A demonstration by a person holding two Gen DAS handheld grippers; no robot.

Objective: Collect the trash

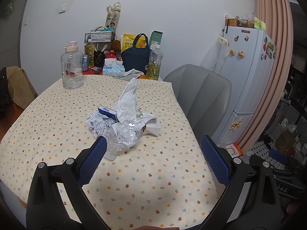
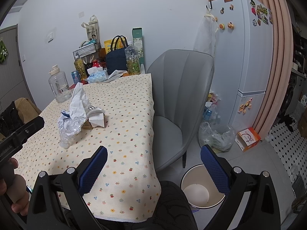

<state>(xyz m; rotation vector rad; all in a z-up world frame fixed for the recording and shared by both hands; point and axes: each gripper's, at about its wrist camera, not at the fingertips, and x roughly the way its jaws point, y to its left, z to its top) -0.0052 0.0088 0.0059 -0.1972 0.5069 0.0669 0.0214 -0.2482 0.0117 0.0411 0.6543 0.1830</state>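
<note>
A pile of trash lies mid-table on the flowered cloth [image 1: 153, 172]: a crushed clear plastic bottle [image 1: 122, 138], crumpled newspaper [image 1: 97, 123], a white tissue [image 1: 128, 101] standing up, a small blue box [image 1: 106, 112] and a white carton [image 1: 153, 127]. My left gripper [image 1: 153, 161] is open and empty, just short of the bottle. The pile also shows in the right wrist view [image 2: 76, 115]. My right gripper [image 2: 153, 168] is open and empty over the table's near right corner, above a white bin [image 2: 199, 189] on the floor.
A grey chair [image 2: 180, 95] stands at the table's right side. A big water jug [image 1: 72, 67], tissue box [image 1: 113, 70], blue bag [image 1: 136, 57] and bottles crowd the far edge. A fridge [image 2: 247, 57], a filled plastic bag [image 2: 216, 136] and an orange box [image 2: 248, 139] are at right.
</note>
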